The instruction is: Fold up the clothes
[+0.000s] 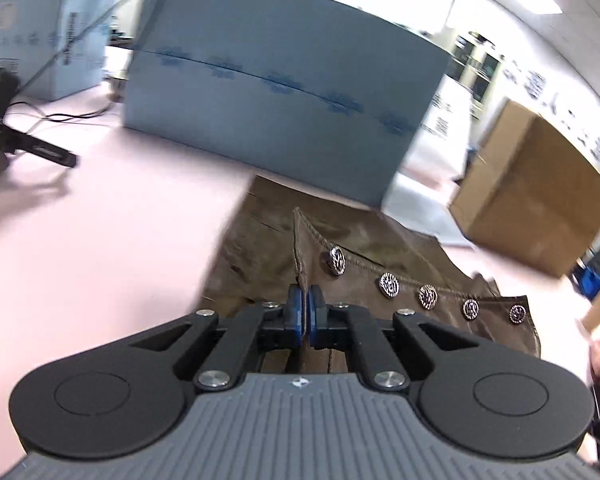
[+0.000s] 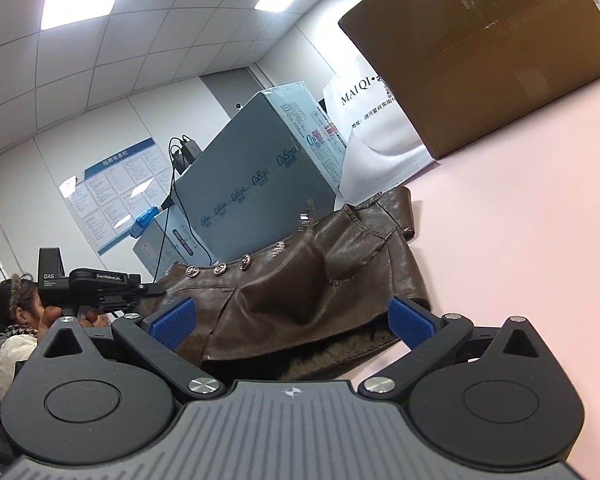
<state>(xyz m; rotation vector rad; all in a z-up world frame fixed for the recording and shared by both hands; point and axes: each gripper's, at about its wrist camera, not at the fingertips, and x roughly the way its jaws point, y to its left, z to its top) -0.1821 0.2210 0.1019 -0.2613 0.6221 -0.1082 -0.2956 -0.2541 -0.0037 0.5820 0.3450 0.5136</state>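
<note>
Our left tool point(image 1: 305, 312) has its blue pads pressed together on a seamed edge of the brown leather garment point(image 1: 364, 280), pinching it just at 12 o'clock from the wrist camera, while our right tool point(image 2: 292, 320) stands wide open with nothing between its pads. The garment lies rumpled on the pink tabletop point(image 1: 100, 248), its row of metal buttons point(image 1: 428, 296) running off from the pinched edge toward 3 o'clock in the left view. In the right view its bulk sits at 12 o'clock, between and just beyond the spread pads, with a hem edge nearest us and a cuffed end lying toward 1 o'clock. We judge the garment's long axis to run roughly from the left tool across to the right one, so the free near edge belongs to our right tool. Beyond the garment stand a grey-blue carton point(image 1: 284, 92) and a brown cardboard box point(image 1: 536, 196), both near enough to crowd a fold carried away from us.
</note>
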